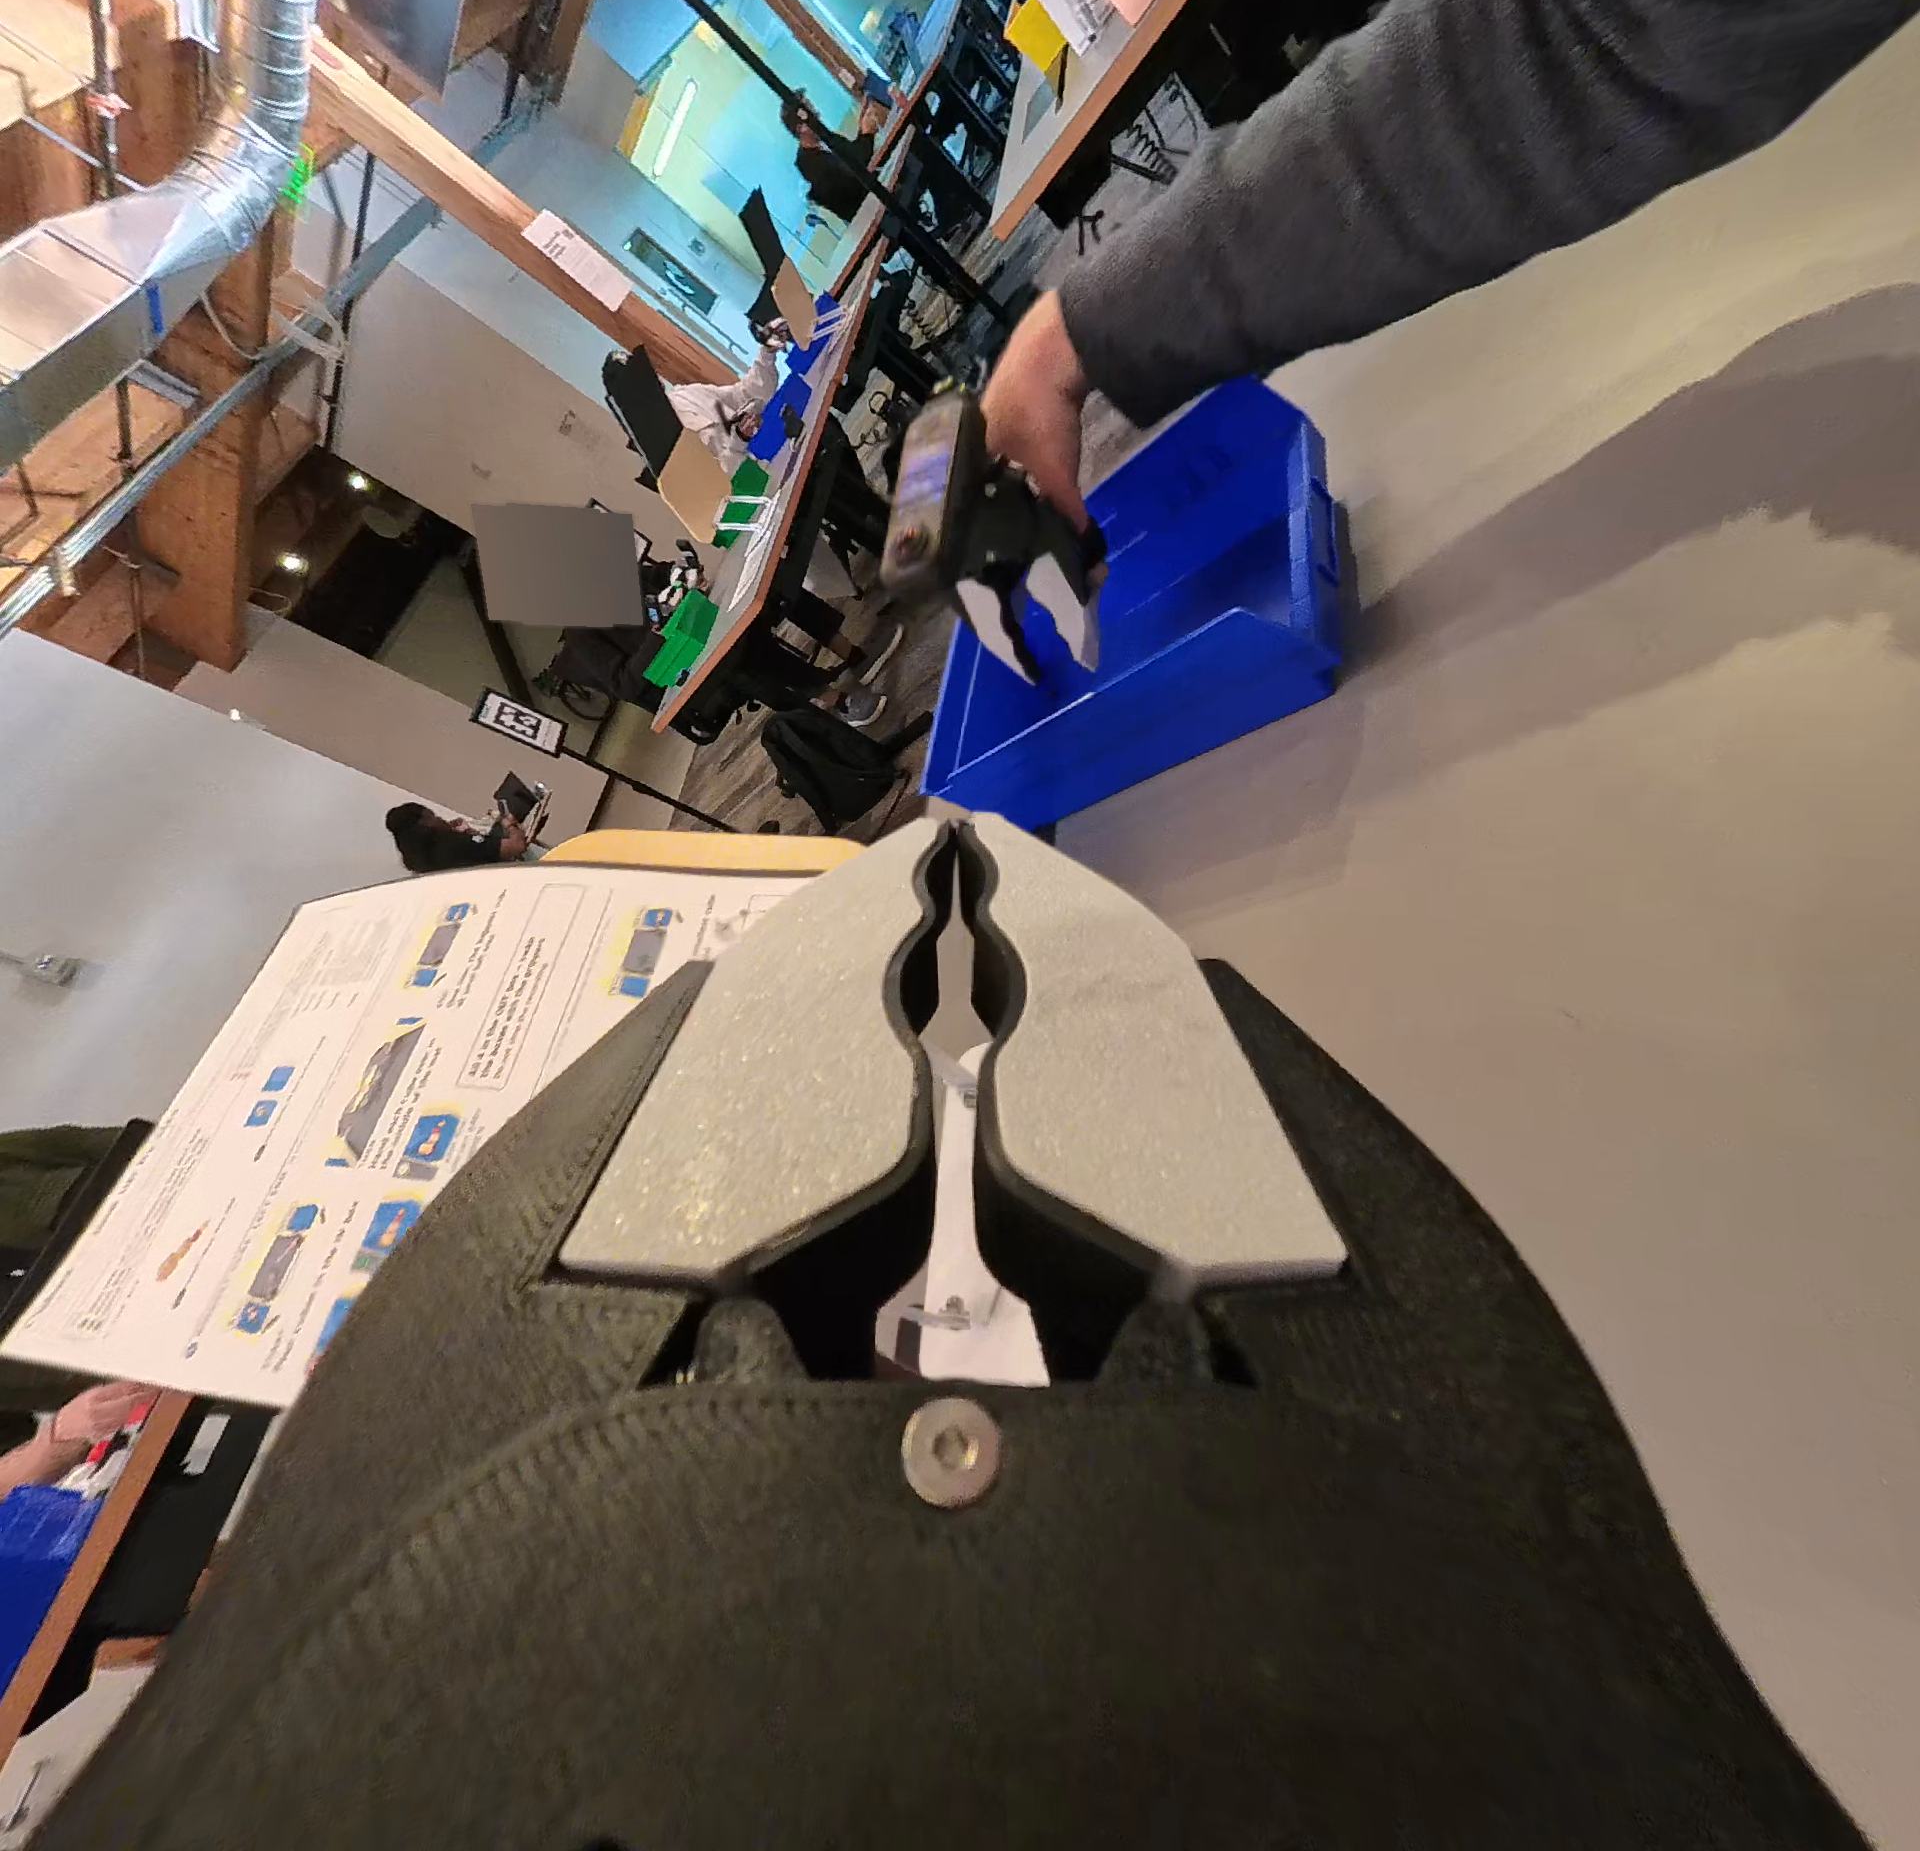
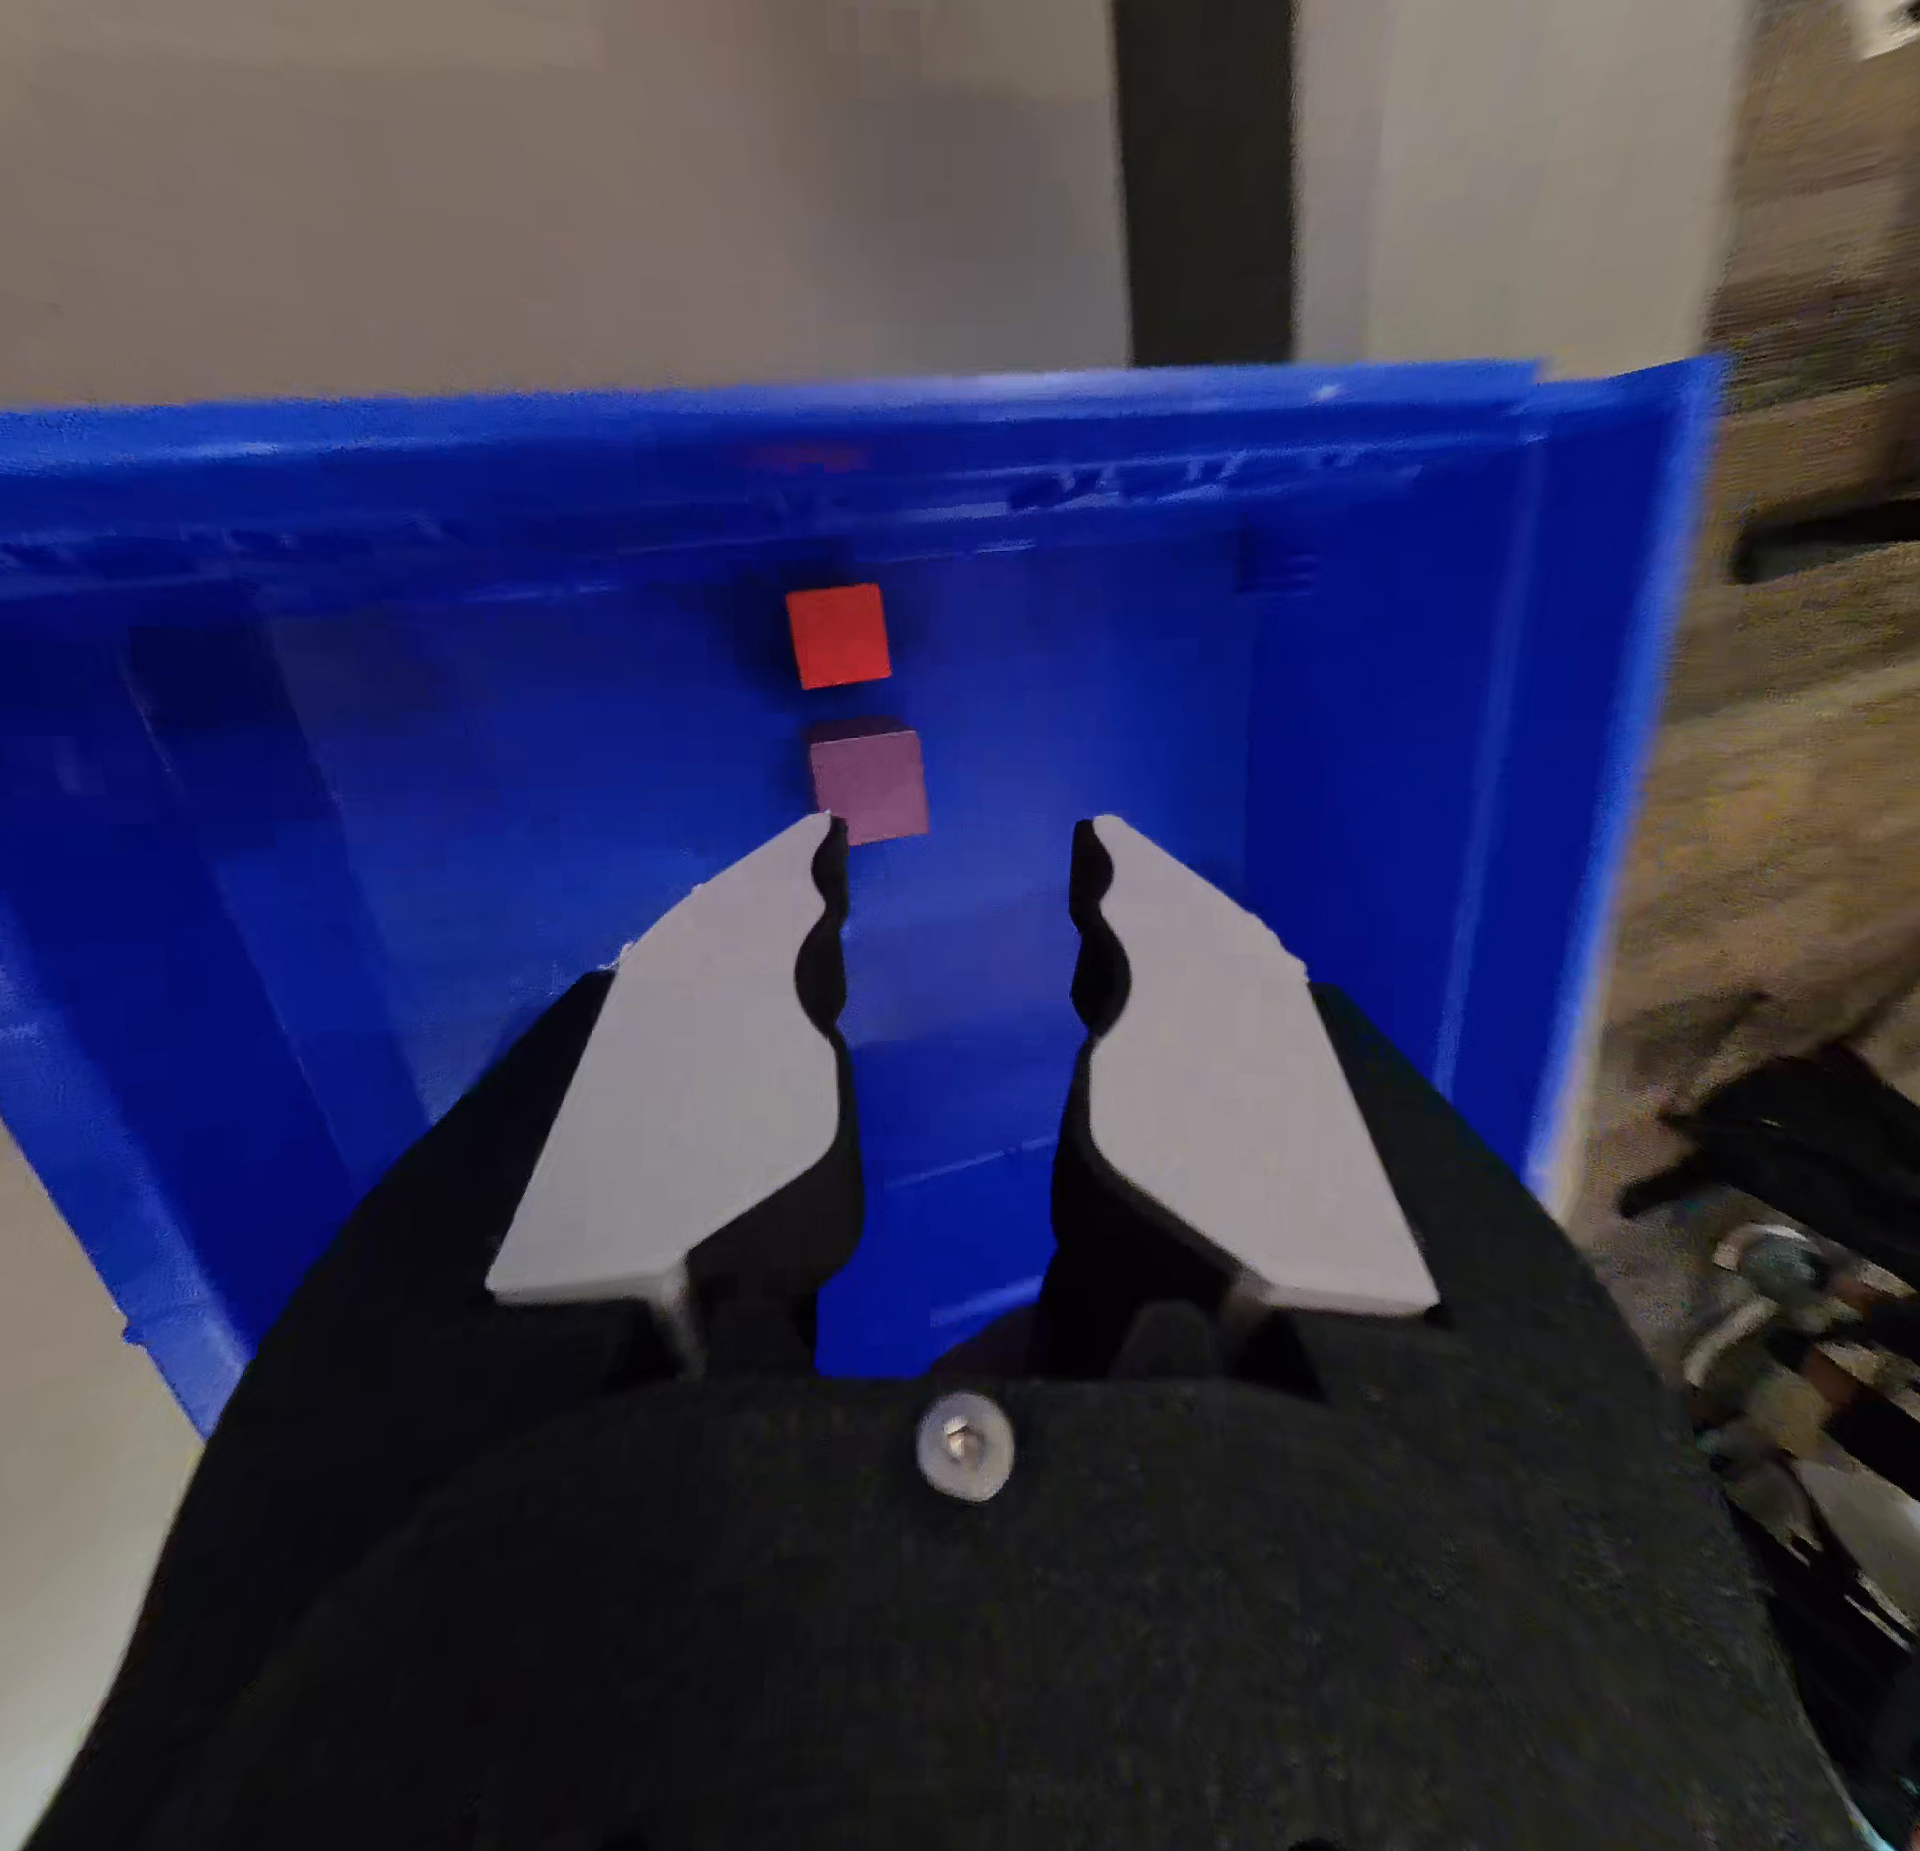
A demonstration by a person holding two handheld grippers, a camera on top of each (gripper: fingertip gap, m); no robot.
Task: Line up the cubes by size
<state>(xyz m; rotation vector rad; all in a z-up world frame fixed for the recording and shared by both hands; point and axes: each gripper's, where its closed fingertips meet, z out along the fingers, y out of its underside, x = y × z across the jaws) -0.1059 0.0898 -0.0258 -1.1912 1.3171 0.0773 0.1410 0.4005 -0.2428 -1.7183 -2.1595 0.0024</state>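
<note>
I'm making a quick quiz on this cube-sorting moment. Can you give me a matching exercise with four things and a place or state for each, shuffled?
Things:
1. red cube
2. purple cube
3. left gripper
4. right gripper

Places or states:
A. fingers open, nothing between them, over the blue bin
B. fingers closed together, away from the bin
C. on the bin floor, nearest the far wall
D. on the bin floor, just beyond one open fingertip

Pairs: 1-C, 2-D, 3-B, 4-A
</note>
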